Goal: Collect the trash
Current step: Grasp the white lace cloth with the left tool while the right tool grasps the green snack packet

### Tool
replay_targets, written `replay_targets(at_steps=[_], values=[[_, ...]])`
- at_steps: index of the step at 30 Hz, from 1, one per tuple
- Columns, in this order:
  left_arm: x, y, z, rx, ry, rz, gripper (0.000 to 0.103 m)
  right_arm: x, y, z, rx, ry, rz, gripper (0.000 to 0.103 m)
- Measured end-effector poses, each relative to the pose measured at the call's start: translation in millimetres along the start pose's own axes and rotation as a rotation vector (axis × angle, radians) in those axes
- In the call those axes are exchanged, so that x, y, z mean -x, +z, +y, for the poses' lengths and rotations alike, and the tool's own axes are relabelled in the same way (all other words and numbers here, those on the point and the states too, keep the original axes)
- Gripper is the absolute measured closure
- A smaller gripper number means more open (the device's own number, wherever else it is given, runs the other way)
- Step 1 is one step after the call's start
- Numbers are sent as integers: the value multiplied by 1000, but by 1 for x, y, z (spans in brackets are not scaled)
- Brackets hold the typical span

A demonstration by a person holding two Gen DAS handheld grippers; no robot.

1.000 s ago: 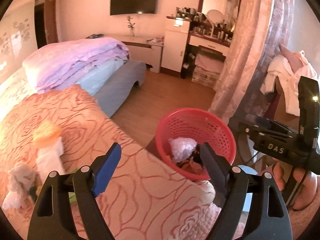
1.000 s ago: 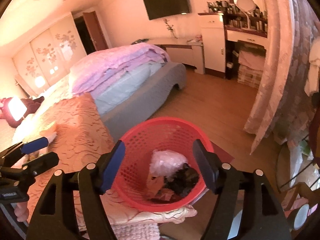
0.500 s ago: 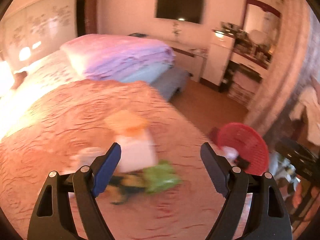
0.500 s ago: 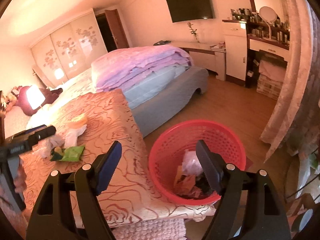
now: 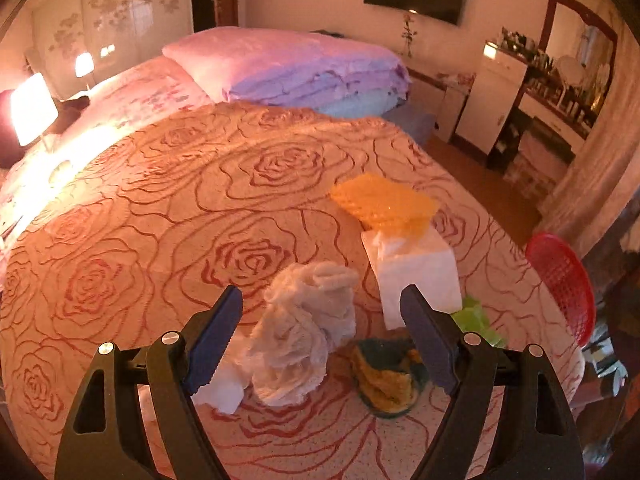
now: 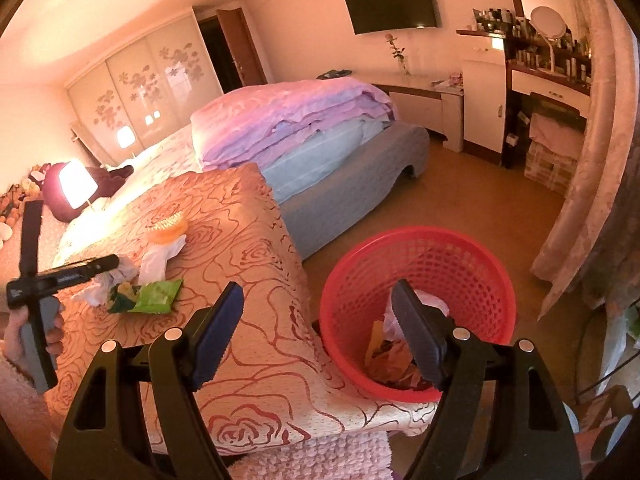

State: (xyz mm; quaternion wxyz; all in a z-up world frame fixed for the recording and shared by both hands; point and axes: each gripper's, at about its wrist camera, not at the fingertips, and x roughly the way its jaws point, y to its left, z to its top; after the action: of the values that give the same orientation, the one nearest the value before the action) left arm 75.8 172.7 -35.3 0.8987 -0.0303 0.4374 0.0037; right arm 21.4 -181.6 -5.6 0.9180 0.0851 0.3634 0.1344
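No legible writing on any item, left claw (image 5: 320, 320) spread wide above crumpled tissue (image 5: 308, 336) on rose-patterned bedspread (image 5: 160, 208), snack wrapper (image 5: 386, 376), white napkin (image 5: 416, 272), orange sponge (image 5: 382, 200) alongside, right claw (image 6: 316, 332) apart, empty, over red basket (image 6: 460, 264) holding trash beside the bed.

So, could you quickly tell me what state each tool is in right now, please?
Left tool: open, holding nothing, with the crumpled tissue between its fingers.
Right tool: open, holding nothing, beside the red basket.
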Motion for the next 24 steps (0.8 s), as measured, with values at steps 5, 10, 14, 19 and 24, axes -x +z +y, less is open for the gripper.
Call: replay_targets(at_steps=[5, 10, 14, 19, 24], values=[[-12, -5, 0, -11, 5, 29, 58, -2, 0, 3, 0, 2, 8, 29], [-7, -9, 7, 7, -3, 3, 75, -6, -1, 8, 9, 13, 17, 29], [5, -11, 8, 14, -16, -29, 76, -11, -2, 20, 32, 38, 29, 29], [30, -15, 11, 38, -29, -86, 76, -21, -2, 42, 74, 81, 51, 29], [57, -21, 16, 63, -17, -141, 76, -38, 0, 69, 107, 141, 85, 29]])
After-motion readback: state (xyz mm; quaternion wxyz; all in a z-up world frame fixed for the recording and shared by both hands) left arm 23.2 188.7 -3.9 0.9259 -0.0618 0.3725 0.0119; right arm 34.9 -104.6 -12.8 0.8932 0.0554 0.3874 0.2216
